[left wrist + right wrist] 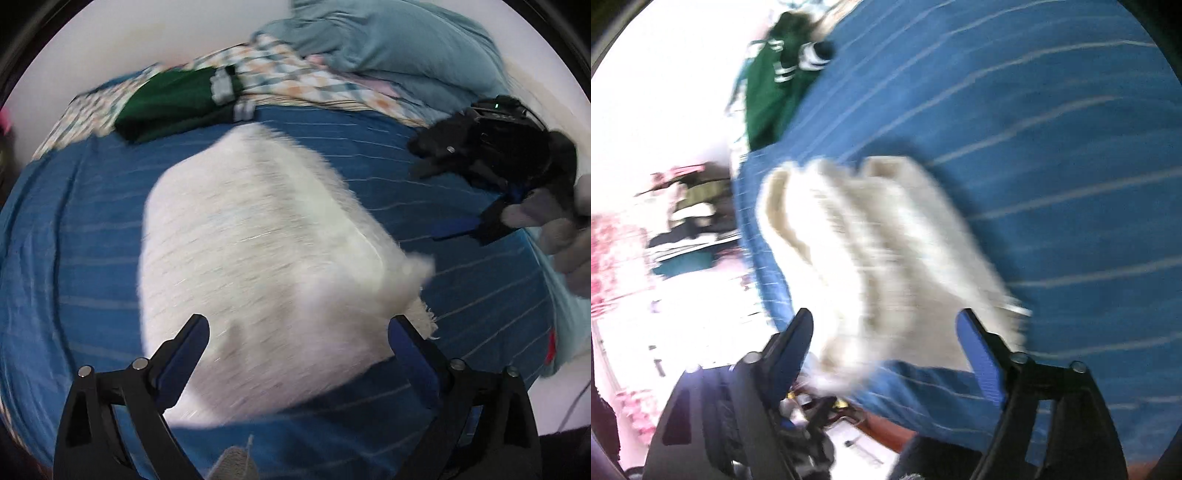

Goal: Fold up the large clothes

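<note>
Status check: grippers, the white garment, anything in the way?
Left gripper open, right gripper open, nothing held. White garment folded, lying on blue bedspread. Green garment at far edge, clear of it.

No readable text, label, brand or number anywhere; both views motion-blurred.

Two fisheye views under soft daylight, both motion-blurred.
Glare is bleaching the right wrist view from nine o'clock; dark vignetting is curving every rim; the white garment [258, 258] is smearing most.
</note>
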